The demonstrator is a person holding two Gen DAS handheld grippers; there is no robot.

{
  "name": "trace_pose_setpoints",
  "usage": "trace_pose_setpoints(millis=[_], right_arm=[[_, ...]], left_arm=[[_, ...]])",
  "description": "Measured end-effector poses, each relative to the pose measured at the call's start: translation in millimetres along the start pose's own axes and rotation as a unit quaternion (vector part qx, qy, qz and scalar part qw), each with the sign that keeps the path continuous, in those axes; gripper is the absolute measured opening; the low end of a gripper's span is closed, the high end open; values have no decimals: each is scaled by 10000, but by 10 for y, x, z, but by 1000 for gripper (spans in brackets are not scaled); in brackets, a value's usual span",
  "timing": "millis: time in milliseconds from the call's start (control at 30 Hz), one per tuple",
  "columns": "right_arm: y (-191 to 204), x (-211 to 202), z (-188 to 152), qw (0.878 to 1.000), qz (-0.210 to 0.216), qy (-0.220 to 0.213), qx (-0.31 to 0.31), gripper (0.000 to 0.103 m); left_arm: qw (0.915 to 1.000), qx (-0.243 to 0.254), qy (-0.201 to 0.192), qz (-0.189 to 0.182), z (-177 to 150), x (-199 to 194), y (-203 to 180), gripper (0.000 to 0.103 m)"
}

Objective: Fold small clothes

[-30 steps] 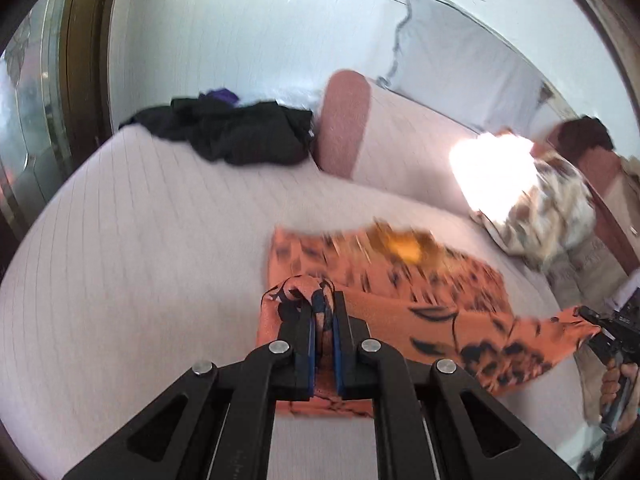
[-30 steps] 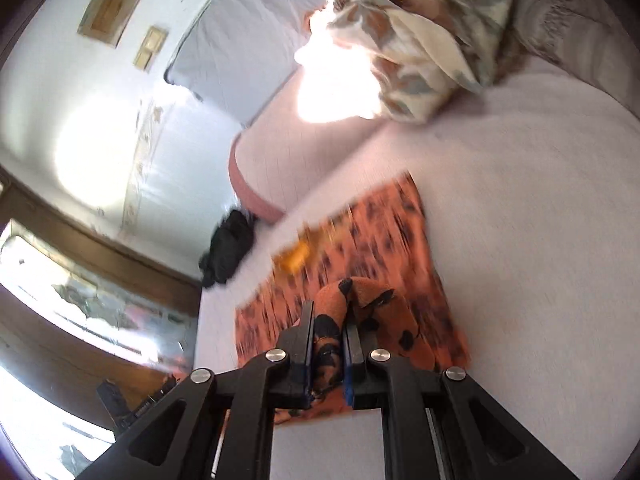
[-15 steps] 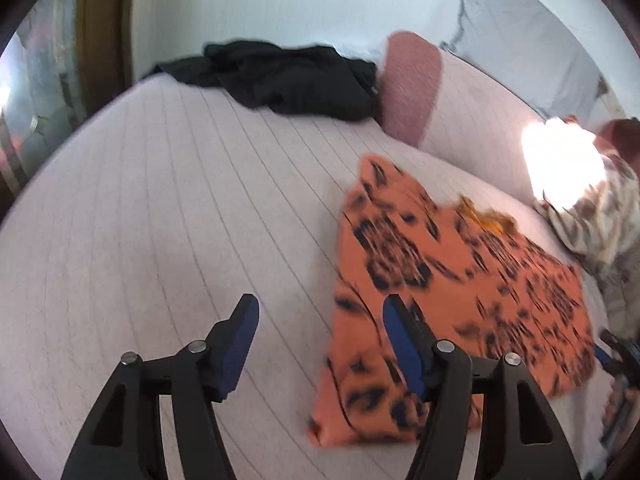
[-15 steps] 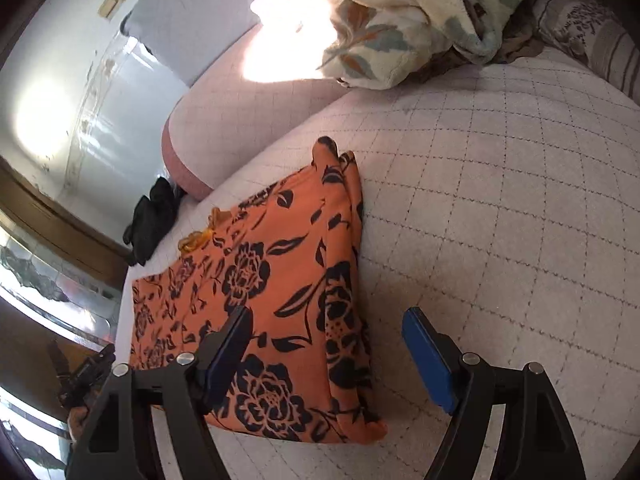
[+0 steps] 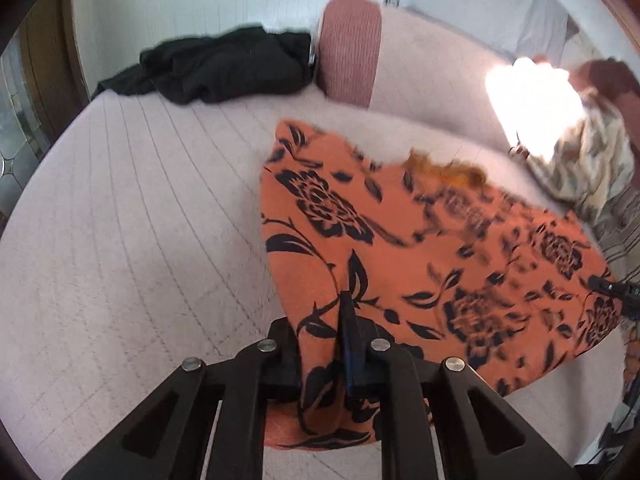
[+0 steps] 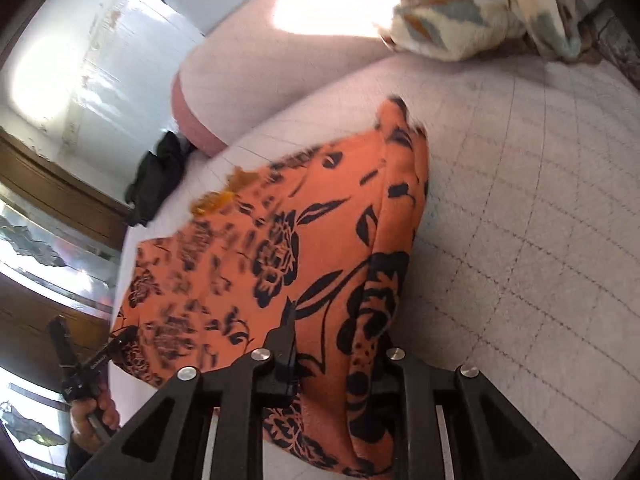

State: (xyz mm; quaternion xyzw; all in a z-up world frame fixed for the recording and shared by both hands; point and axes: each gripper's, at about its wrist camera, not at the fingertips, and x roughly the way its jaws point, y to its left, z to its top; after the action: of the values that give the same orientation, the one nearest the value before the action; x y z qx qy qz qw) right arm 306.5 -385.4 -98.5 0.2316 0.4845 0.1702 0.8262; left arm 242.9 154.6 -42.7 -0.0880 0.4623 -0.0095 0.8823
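Note:
An orange garment with a black flower print (image 5: 420, 248) lies on the pale quilted bed, folded once. My left gripper (image 5: 324, 344) is shut on its near left corner, and cloth bunches between the jaws. In the right wrist view the same garment (image 6: 280, 248) spreads out ahead. My right gripper (image 6: 332, 360) is shut on its near right edge, where the fold is thick. The right gripper's tip shows at the far right of the left wrist view (image 5: 612, 288). The left gripper and the hand holding it show at the lower left of the right wrist view (image 6: 86, 364).
A pile of black clothes (image 5: 224, 64) lies at the far left of the bed. A pink bolster (image 5: 352, 48) stands behind the garment. A crumpled floral blanket (image 6: 480, 4) lies at the far right. A wooden door frame (image 6: 48, 184) borders the left side.
Half a second ago both grippers were open just short of the garment. Both have now moved onto its near edge and closed on the cloth.

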Motion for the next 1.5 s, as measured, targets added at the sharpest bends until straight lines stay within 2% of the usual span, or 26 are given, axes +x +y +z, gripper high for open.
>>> trace_pose_setpoints(millis=[67,133,233,300,367,400,433,467,500,567,667,733,800,867,933,967,1033,1067,1100,1133,1200,1300,1400,1500], right_arm=[[190,-244,-3,9998,57,-59,-165,23],[314,-508,-82,9997,55,-56,-244,23],[398,-934,-436,9992,40,-22,-390,23],[321,-1096,-842,9992,-44,112,-387,24],[103,-1023,-1296,9984,-167,490,-222,32],[-42,-921,-1492,9974,-208,686,-110,34],[-189,-794,-1663,9949,-445,906,-28,43],[-331,-674,-1821,9915,-732,1075,2,48],[-347,-714,-1871,9947,-584,846,-29,49],[-288,-873,-1873,9961,-671,567,-53,53],[-227,-1128,-1723,9965,-828,25,-52,54],[-200,-1230,-1610,9959,-864,-251,-1,55],[-84,-1216,-1443,9989,-323,-326,32,55],[-10,-1067,-1353,9987,480,-168,50,61],[12,-796,-1252,9960,885,30,79,68],[-54,-577,-1175,9951,939,244,180,70],[-294,-210,-996,9964,600,417,441,69],[-471,-113,-877,9946,702,345,686,67],[-603,-81,-775,9917,891,233,898,67],[-754,-102,-660,9904,716,14,1184,66],[-846,-206,-528,9883,609,-195,1382,68],[-658,-455,-536,9935,481,-497,901,69],[-569,-703,-745,9948,-193,-774,631,69],[-636,-735,-811,9949,-708,-570,435,68]], left_arm=[[9997,61,-217,-76,15,-330,-50,12],[9990,147,-391,-166,-101,-707,-93,12],[9989,214,-310,-264,-537,-1068,-90,12],[9993,193,-15,-326,-893,-1042,-80,13],[9980,135,431,-439,-1242,-799,-16,16],[9970,192,663,-358,-1401,-604,9,21],[9965,383,721,-175,-1512,-434,36,34],[9971,434,583,-240,-1566,-379,96,35],[9976,309,492,-375,-1534,-422,146,36],[9979,20,491,-411,-1438,-596,209,36],[9998,69,-53,-177,-1201,-893,253,35],[9990,15,-294,-350,-1062,-1013,231,35],[9978,71,-355,-562,-995,-1038,140,36],[9967,280,-298,-700,-968,-926,-42,36],[9965,478,-171,-668,-1070,-707,-283,40],[9965,555,-75,-622,-1132,-601,-330,43],[9964,703,254,-400,-1256,-296,-416,47],[9964,724,368,-231,-1312,-216,-434,47],[9966,767,201,-215,-1360,-217,-446,47],[9963,831,54,-188,-1394,-249,-459,47],[9955,934,59,-133,-1422,-272,-483,48],[9958,901,80,-137,-1428,-294,-478,49],[9966,807,84,-153,-1430,-313,-461,49],[9967,788,42,-179,-1456,-339,-459,49]])
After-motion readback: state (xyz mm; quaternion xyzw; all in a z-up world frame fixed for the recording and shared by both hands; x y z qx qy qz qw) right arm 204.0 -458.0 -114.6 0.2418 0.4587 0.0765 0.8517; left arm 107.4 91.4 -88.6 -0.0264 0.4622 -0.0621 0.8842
